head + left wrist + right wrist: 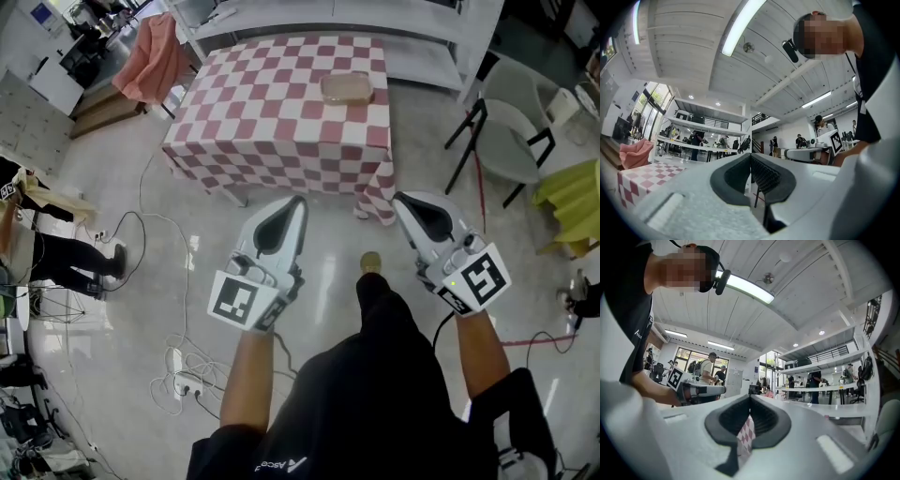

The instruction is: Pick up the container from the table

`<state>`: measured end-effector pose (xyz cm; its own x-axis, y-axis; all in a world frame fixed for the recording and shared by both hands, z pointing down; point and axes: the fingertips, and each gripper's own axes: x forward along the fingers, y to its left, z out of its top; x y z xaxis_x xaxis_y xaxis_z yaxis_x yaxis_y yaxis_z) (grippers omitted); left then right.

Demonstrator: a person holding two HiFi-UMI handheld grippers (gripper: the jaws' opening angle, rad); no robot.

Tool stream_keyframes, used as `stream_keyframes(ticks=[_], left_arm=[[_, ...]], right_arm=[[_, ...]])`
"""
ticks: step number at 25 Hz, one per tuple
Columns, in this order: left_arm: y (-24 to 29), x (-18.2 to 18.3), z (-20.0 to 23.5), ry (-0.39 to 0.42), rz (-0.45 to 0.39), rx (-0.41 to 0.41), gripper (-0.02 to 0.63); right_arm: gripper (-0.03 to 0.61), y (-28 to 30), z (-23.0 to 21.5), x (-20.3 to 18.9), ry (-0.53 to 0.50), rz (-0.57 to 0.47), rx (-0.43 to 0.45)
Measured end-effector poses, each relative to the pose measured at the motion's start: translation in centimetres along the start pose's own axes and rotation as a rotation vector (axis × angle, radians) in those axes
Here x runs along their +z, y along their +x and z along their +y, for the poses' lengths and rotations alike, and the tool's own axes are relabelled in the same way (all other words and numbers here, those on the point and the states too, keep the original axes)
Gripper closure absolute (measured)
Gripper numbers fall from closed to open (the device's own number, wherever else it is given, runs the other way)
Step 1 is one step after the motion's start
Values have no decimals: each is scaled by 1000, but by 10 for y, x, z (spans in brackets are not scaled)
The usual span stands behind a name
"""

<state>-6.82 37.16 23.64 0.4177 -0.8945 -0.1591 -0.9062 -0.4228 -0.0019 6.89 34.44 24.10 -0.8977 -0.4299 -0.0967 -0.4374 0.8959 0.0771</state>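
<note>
A shallow clear container [347,88] with a brownish tint rests near the far right corner of a table with a red-and-white checked cloth [281,112]. My left gripper [300,200] is shut with nothing in it, held over the floor short of the table's near edge. The right gripper [396,198] is shut and empty too, by the table's near right corner. In the left gripper view the closed jaws [751,155] point level, the checked cloth [640,183] showing low at the left. In the right gripper view a strip of the checked cloth [746,437] shows behind the shut jaws [750,397].
A grey chair [511,141] stands right of the table, with yellow fabric [574,197] beyond it. A pink cloth [155,56] hangs at the far left. Cables and a power strip [183,370] lie on the glossy floor. A person [56,258] stands at the left.
</note>
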Motion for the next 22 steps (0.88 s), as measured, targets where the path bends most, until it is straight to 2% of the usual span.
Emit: stream_keyframes(ticks=[5,7,9,12,16,22], left_arm=[[91,-24,65,1,7,-25,601],[114,-34,85,0,17,-46,597],[134,-42,101,9,31,-77,512],[181,-59,128,36,72,-111,427],[246,-85,160,91,163,-166,361],[314,-131,197,174,331,-239,275]], right_arm=[[575,69,-91,-18,-26,-12,30],[575,91,-110,-27,-33,-2,46],[575,109,-124,-33,-45,15,64],[575,140,-163,-42,-26,30,84],[575,180,-218,-61,5,48,113],[575,220,-275,-87,38,98,138]])
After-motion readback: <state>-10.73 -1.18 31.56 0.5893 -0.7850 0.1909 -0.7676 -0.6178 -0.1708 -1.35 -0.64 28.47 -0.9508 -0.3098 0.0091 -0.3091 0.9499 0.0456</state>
